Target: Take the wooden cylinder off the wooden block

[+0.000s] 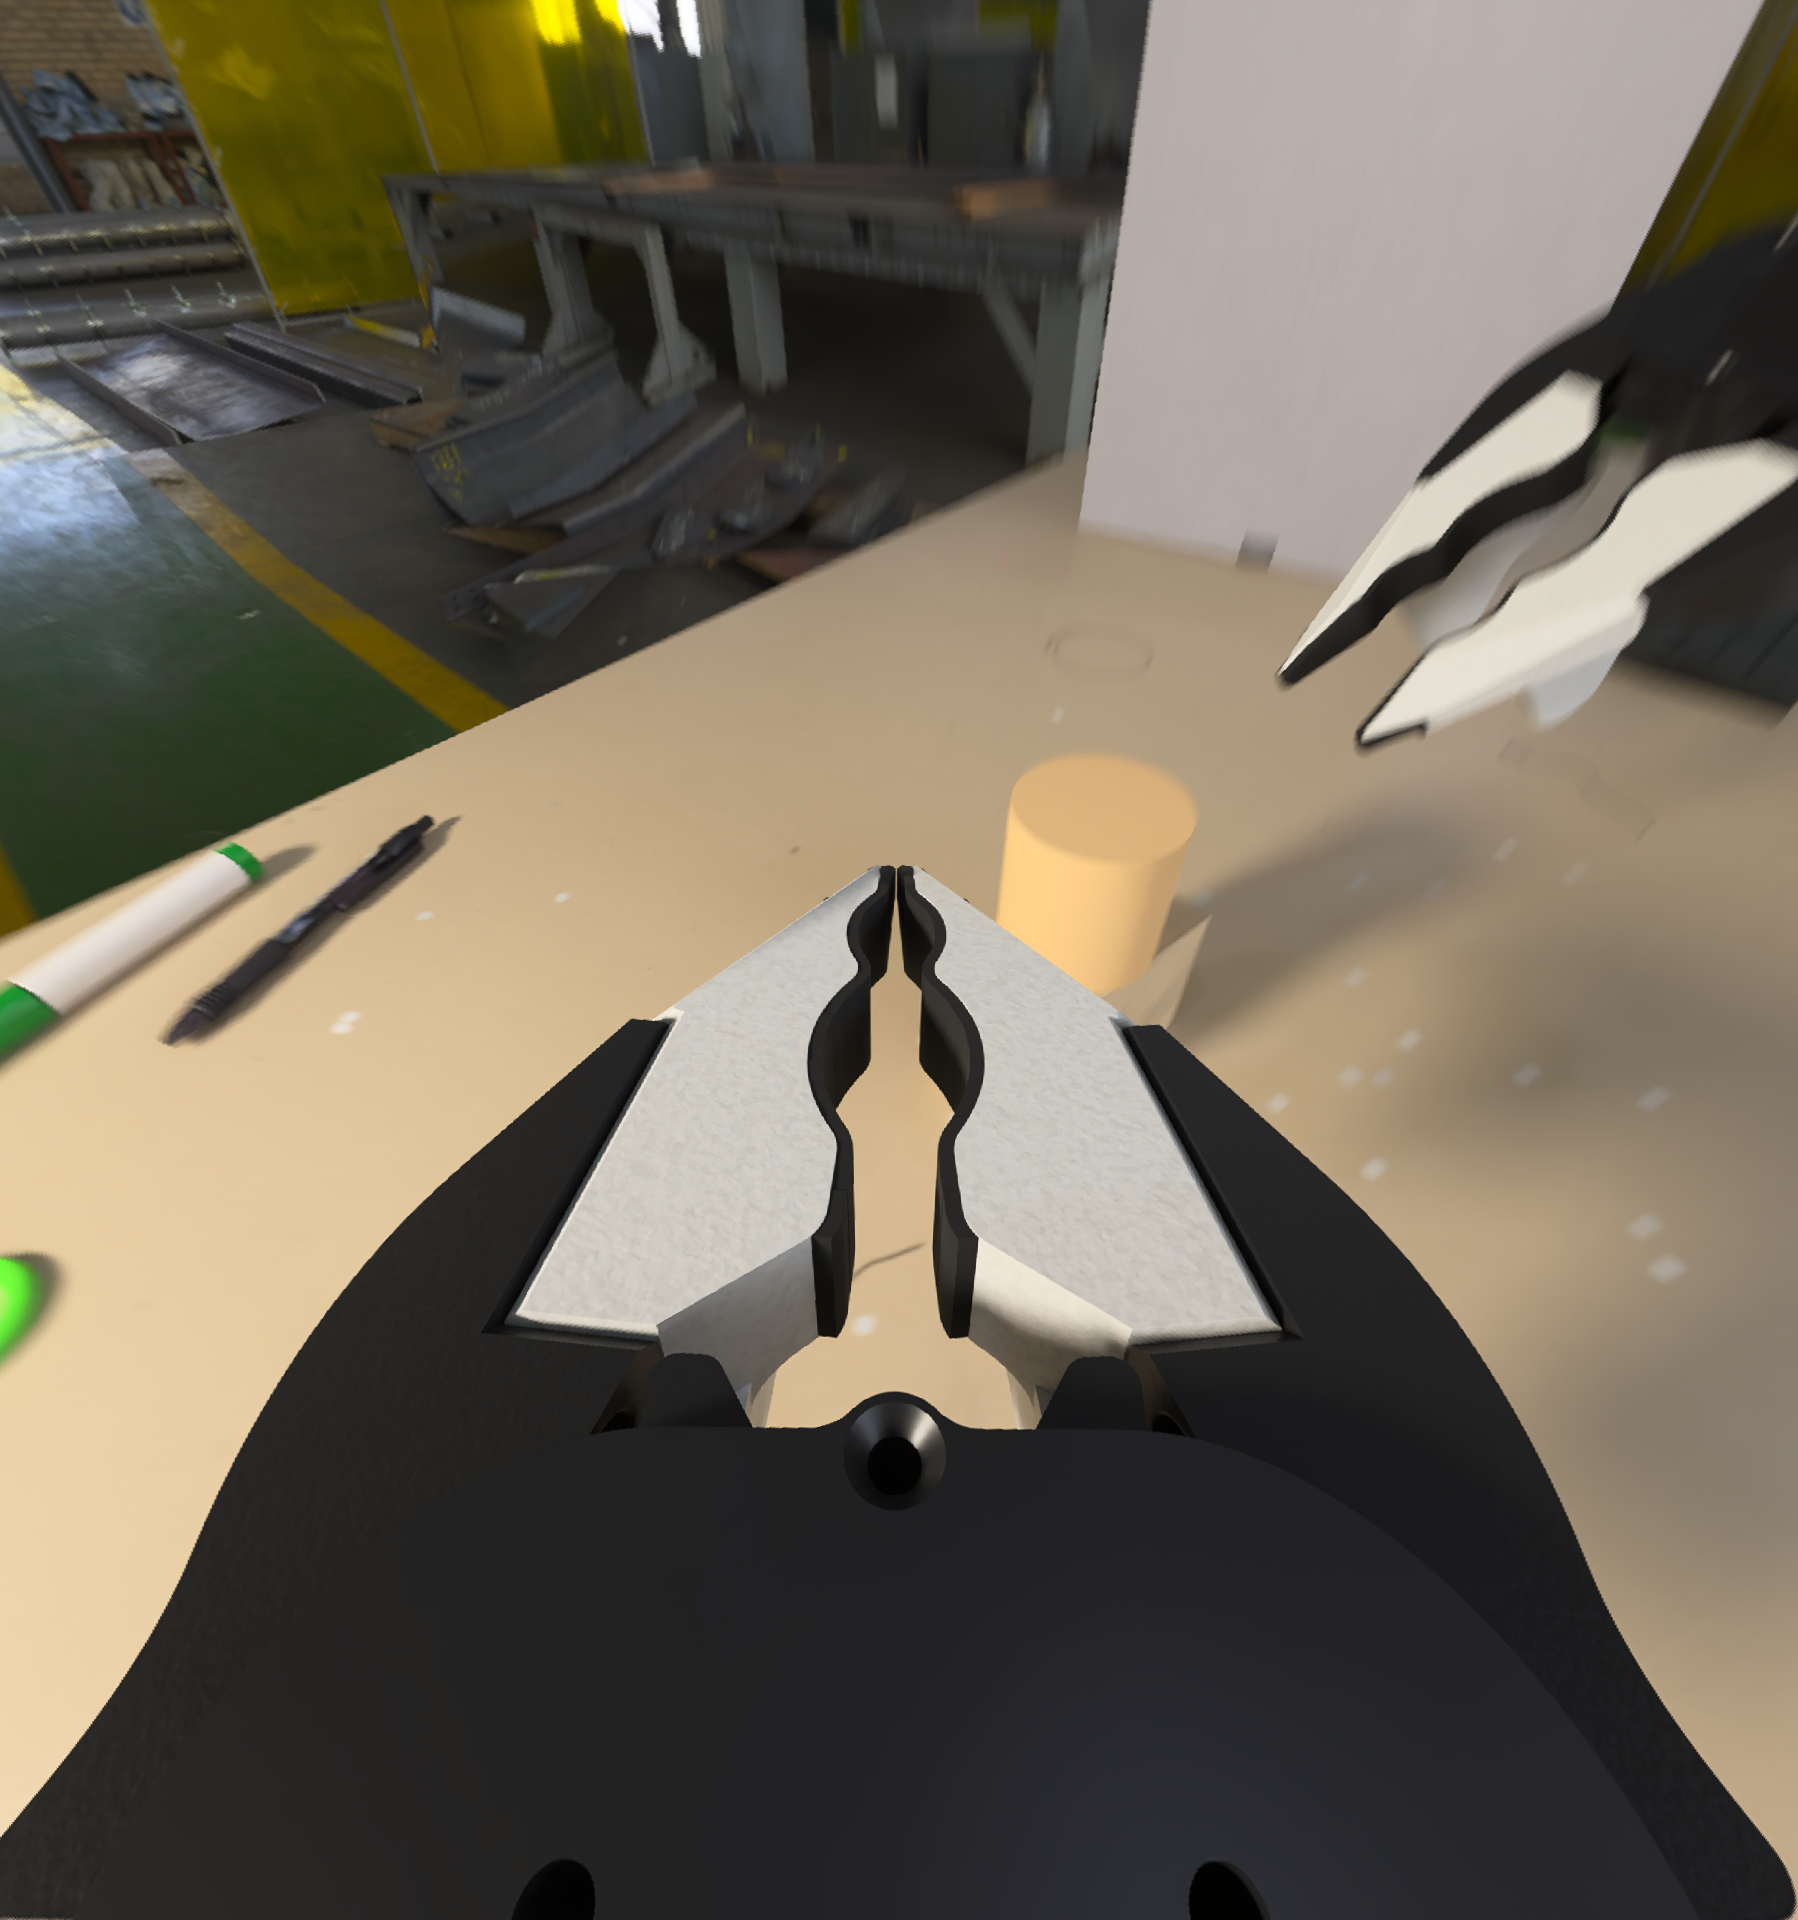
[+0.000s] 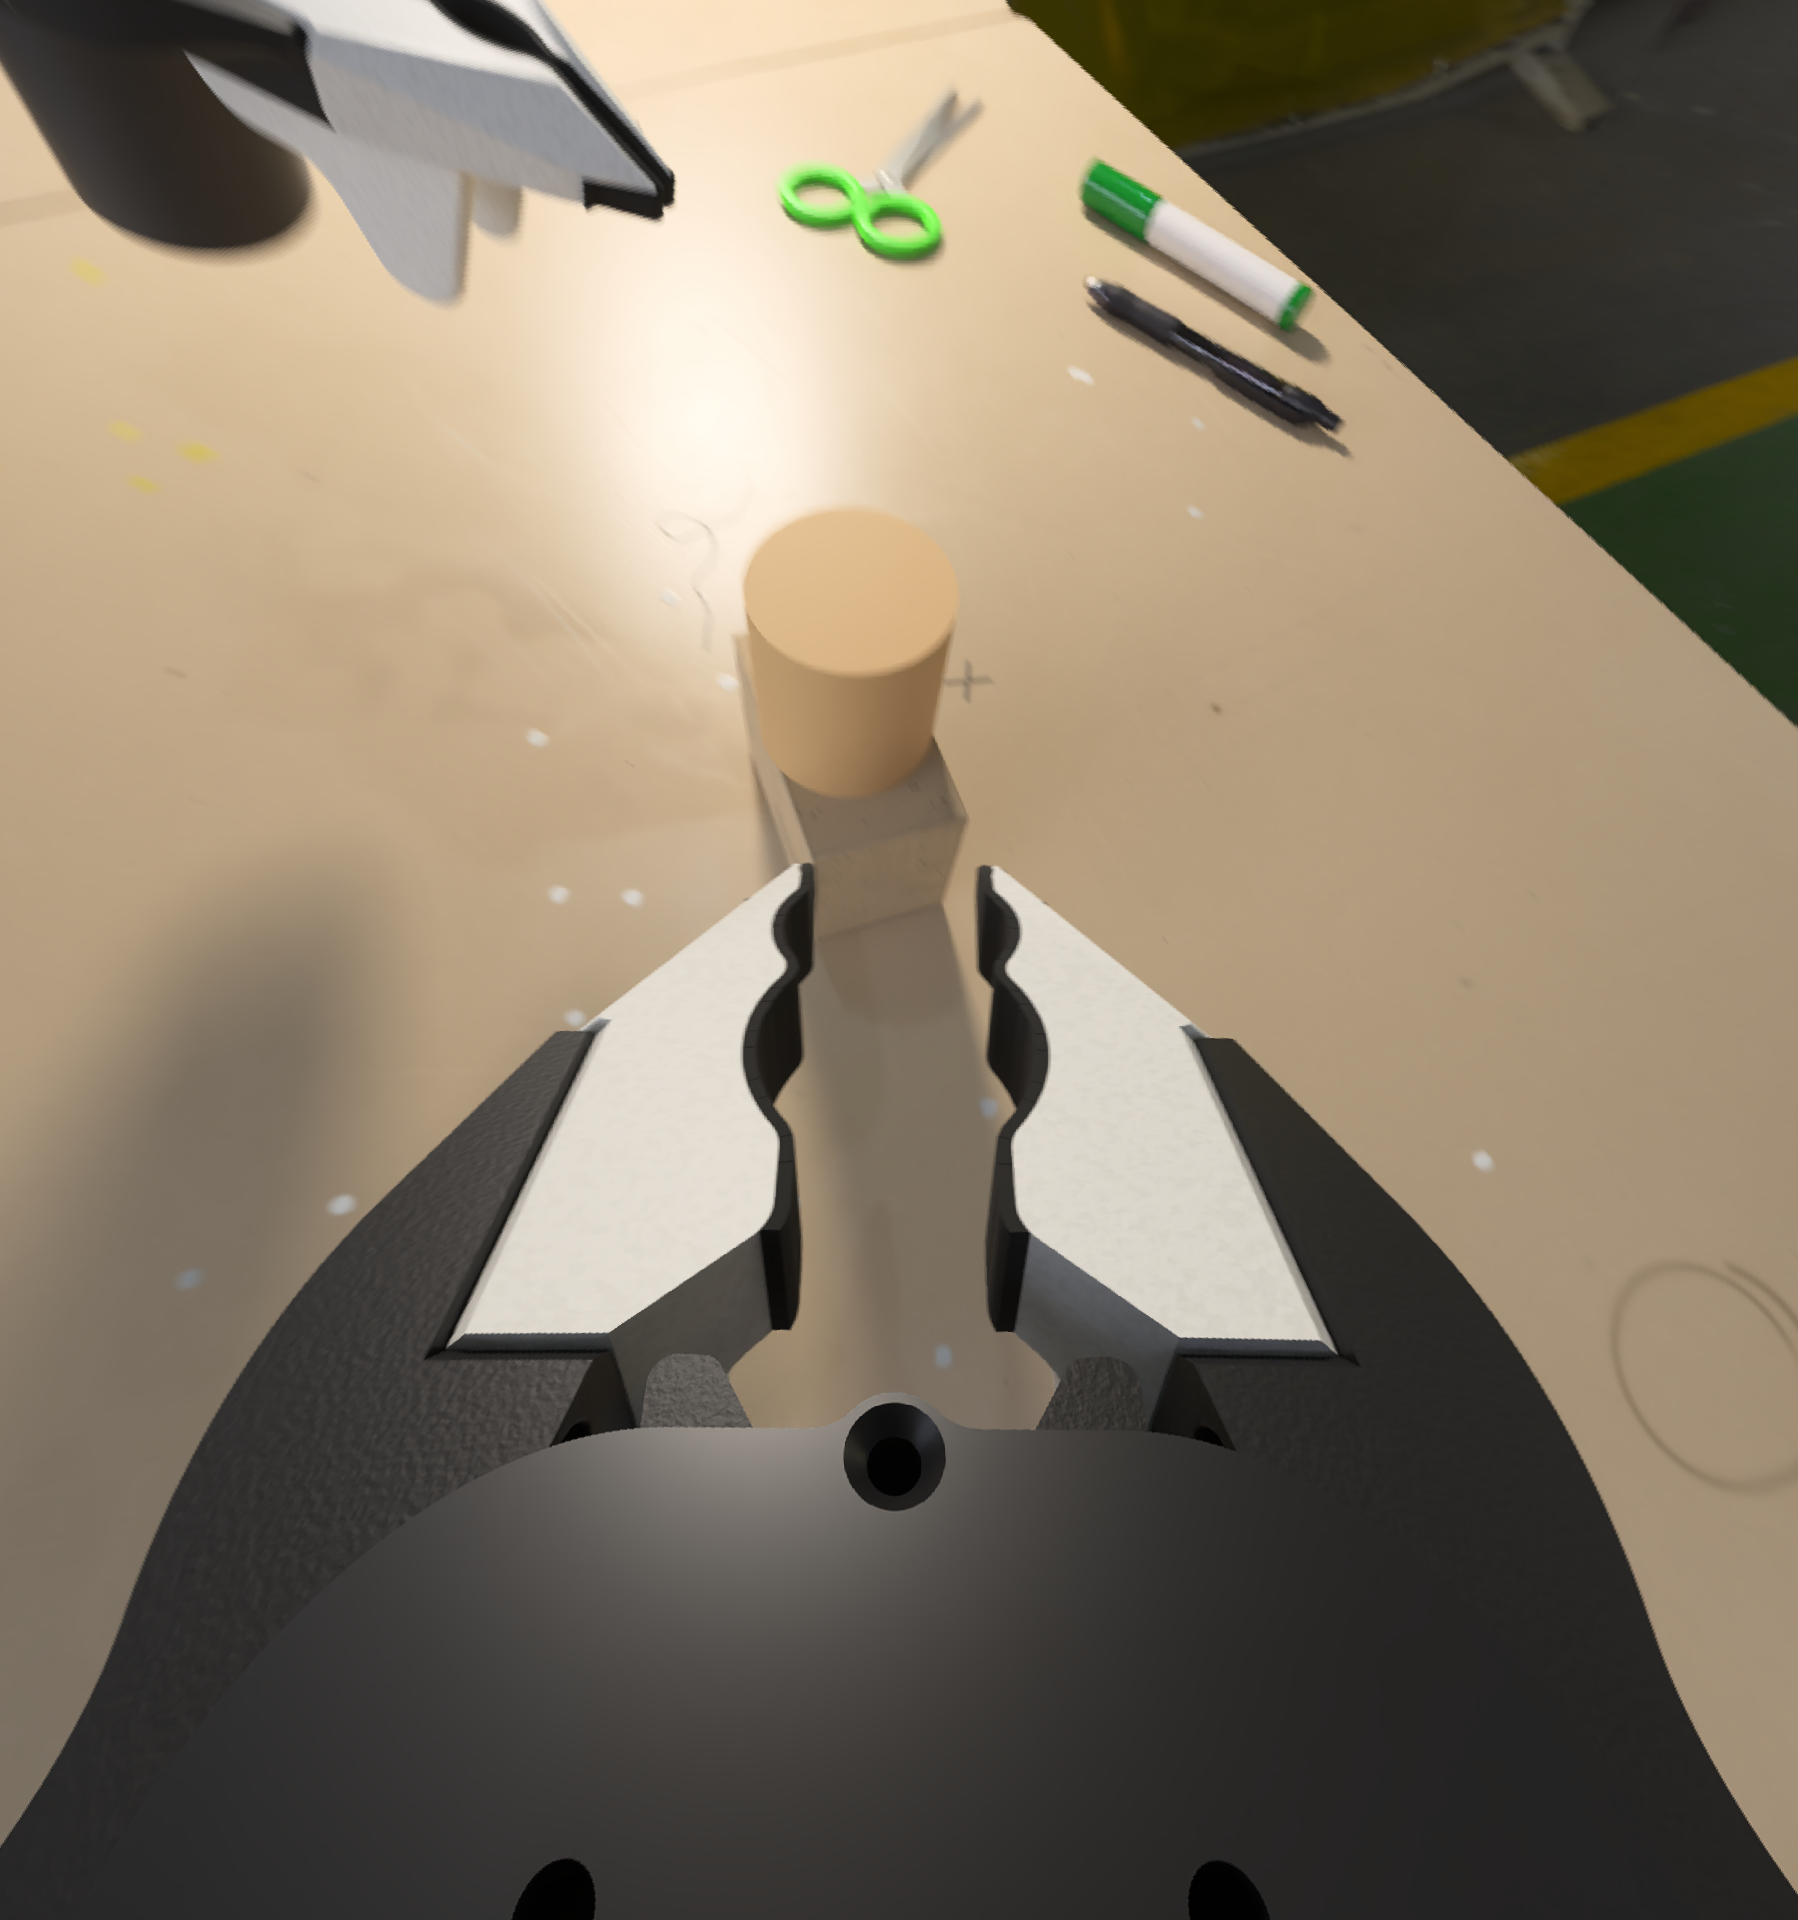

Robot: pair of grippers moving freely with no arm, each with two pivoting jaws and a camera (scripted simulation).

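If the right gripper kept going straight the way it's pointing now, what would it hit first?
Most likely the wooden block, just ahead of the open right gripper and in line with the gap between its fingers. The wooden cylinder stands on top of it, slightly farther along. Depth is hard to judge.

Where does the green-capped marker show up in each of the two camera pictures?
Left wrist view: the green-capped marker lies at the far left on the table, left of the black pen.
Right wrist view: the marker lies at the upper right near the table edge, just beyond the pen.
Shared landmark: the black pen lying alongside the marker, roughly parallel, in both views.
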